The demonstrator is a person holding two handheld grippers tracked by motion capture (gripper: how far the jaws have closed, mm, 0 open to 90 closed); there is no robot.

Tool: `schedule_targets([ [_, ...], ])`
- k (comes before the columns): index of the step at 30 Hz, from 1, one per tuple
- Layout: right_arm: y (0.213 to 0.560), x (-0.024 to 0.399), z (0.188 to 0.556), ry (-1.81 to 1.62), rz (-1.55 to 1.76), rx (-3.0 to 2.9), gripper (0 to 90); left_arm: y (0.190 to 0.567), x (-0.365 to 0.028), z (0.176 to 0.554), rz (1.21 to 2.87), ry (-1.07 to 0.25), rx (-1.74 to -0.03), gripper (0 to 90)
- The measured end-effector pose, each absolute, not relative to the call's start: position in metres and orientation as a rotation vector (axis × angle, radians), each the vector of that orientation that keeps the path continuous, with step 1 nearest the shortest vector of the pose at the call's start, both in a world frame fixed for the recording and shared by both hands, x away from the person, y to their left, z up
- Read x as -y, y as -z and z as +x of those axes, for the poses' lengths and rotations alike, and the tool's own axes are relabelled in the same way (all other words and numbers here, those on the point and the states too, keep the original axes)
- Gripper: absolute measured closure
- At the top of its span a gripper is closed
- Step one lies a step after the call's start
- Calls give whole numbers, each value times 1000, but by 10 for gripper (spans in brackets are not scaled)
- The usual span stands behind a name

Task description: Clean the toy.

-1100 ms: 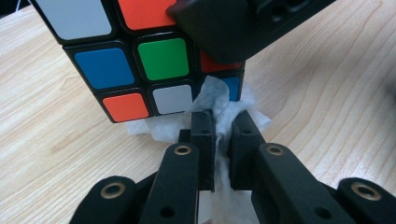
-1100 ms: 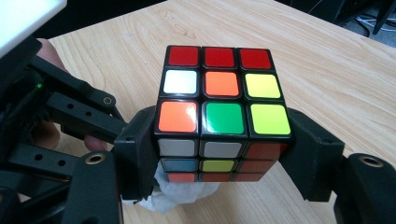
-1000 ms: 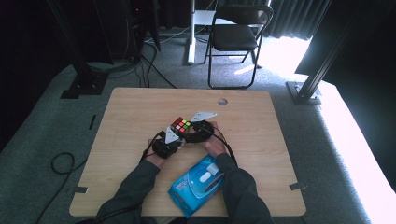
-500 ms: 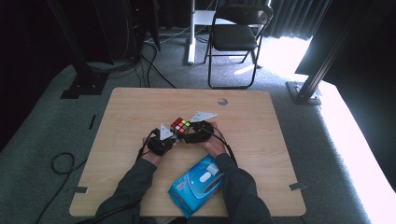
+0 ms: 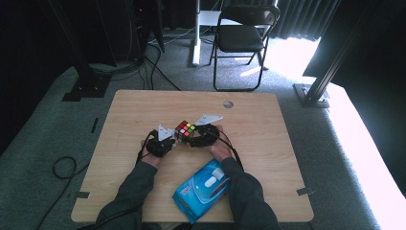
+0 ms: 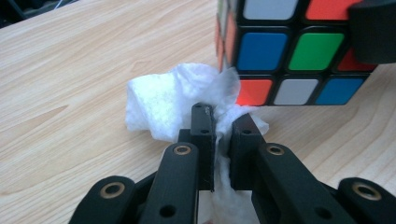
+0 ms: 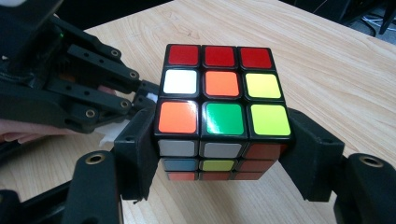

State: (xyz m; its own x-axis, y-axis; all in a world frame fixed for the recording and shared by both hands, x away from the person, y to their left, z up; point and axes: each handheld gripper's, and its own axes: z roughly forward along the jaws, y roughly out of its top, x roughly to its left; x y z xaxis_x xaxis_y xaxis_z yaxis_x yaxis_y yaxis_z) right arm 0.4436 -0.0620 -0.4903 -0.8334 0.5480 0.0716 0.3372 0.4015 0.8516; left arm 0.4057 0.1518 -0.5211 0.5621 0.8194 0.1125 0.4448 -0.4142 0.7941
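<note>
your right gripper [image 7: 219, 163] has its two black jaws clamped on opposite sides of the rubik's cube [image 7: 219, 107], one pad flat against each side face, so the cube sits squarely between them. the face turned up toward that gripper's camera shows three red squares along the far row, then white, orange and yellow, then orange, green and yellow nearest the jaws. in the high view the same cube [image 5: 185, 130] sits just ahead of your right gripper [image 5: 194, 139], near the middle of the wooden table [image 5: 268, 143].

your left gripper [image 6: 223, 135] has its jaws pressed nearly together on a crumpled white wipe [image 6: 173, 105]; the cloth bunches out past the tips and a strip of it runs back down between the pads. just beyond those tips, up and to the right in the left gripper view, is the lower corner of the cube [image 6: 289, 51], and the wipe's edge overlaps the orange square there. whether the cloth presses on the cube or only lies in front of it, you cannot tell. in the high view your left gripper [image 5: 171, 142] lies just beside the cube, on the side opposite your right gripper.

behind both grippers, between your forearms, a blue wipe packet [image 5: 203, 189] lies flat on the table near its front edge.
</note>
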Motion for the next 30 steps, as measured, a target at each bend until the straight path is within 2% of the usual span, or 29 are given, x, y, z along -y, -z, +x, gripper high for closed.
schedule_targets([
  [15,495,62,445,-1352,780,-2460,344,507,-176,408,1991,-690,-1076,828],
  [30,503,62,448,-1269,788,-2502,343,515,-194,406,1990,-690,-1140,814],
])
